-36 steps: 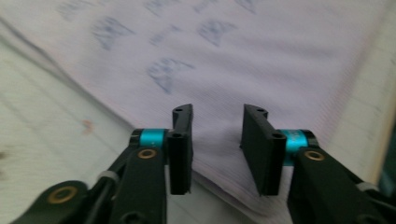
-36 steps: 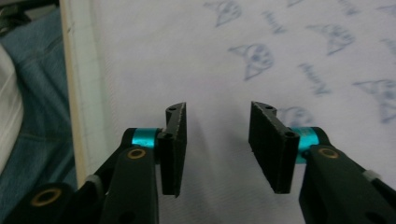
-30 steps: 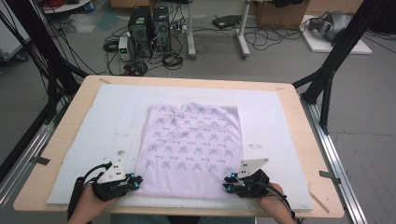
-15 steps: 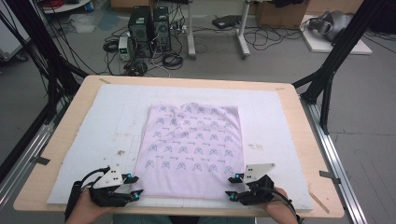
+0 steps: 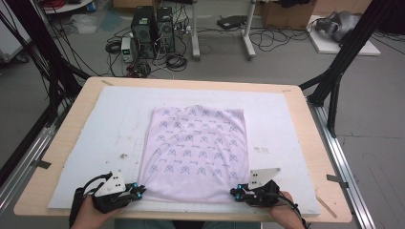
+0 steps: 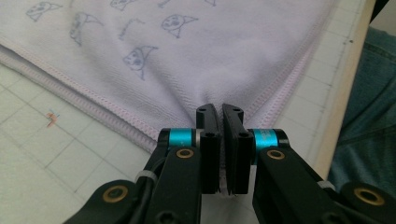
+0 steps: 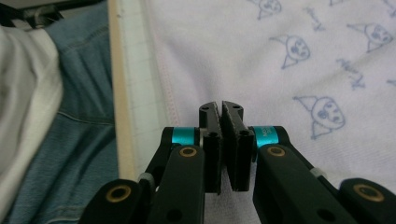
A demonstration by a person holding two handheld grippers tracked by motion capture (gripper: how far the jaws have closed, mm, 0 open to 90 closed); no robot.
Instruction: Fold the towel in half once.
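the pink printed cloth [image 5: 197, 152] lies flat and spread on the white gridded mat [image 5: 95, 129], roughly at the mat's middle, with its near hem close to the mat's near edge. we find the left gripper [image 5: 138, 191] at the cloth's near left corner and the right gripper [image 5: 235, 192] at its near right corner. both have just been closing, and in the left gripper view [image 6: 220, 112] and the right gripper view [image 7: 221, 108] the jaws stand pinched together on the fabric, which puckers toward the pads; we record both as clenched on the cloth. we judge the step in hand to be securing the two near corners before a lift or fold toward the cloth's far hem. to do it well, we advise confirming that each grip takes the stitched hem and not merely a thin bite of the fabric, raising both corners together and level, keeping the near edge taut between them, and carrying it squarely so the sides stay aligned and no crease sets in.
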